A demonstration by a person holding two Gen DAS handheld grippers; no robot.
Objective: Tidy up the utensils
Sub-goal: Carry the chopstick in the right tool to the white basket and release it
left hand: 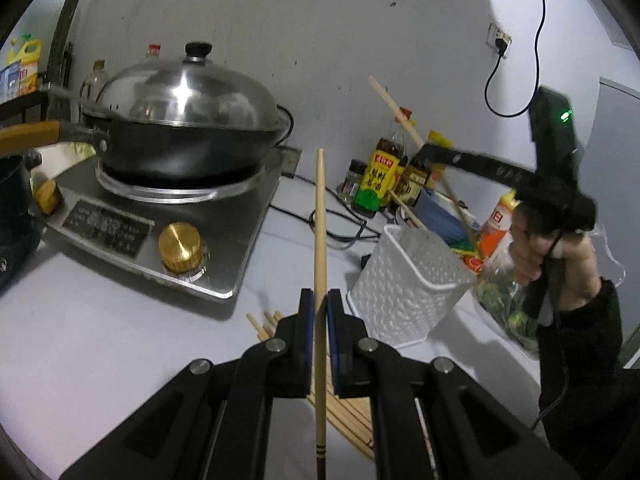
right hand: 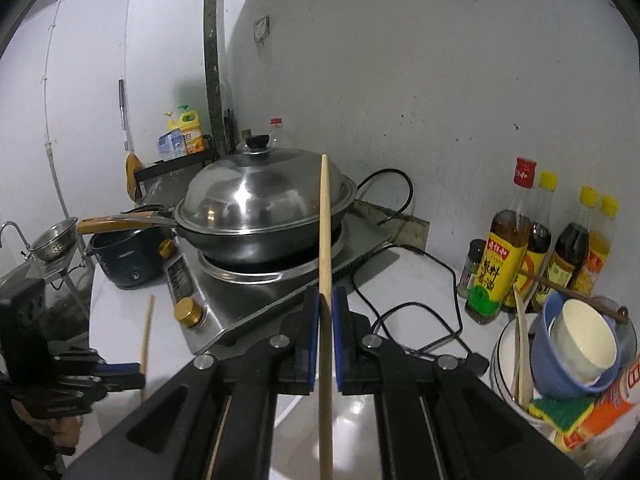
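My left gripper (left hand: 320,304) is shut on a wooden chopstick (left hand: 320,216) that points up and away. Several loose chopsticks (left hand: 348,412) lie on the white counter under it. A white perforated utensil holder (left hand: 404,284) stands just right of it, with a chopstick or two in it. My right gripper (right hand: 326,300) is shut on another chopstick (right hand: 325,220). In the left wrist view the right gripper (left hand: 430,152) is raised above the holder, its chopstick (left hand: 400,112) slanting down toward the holder. The left gripper also shows in the right wrist view (right hand: 136,372).
An induction cooker (left hand: 160,216) with a lidded wok (left hand: 188,120) is at the left. Sauce bottles (left hand: 380,180) stand by the wall. Black cables (left hand: 344,228) cross the counter. Bowls and a cup (right hand: 576,344), sponges and a bag of greens (left hand: 508,304) are at the right.
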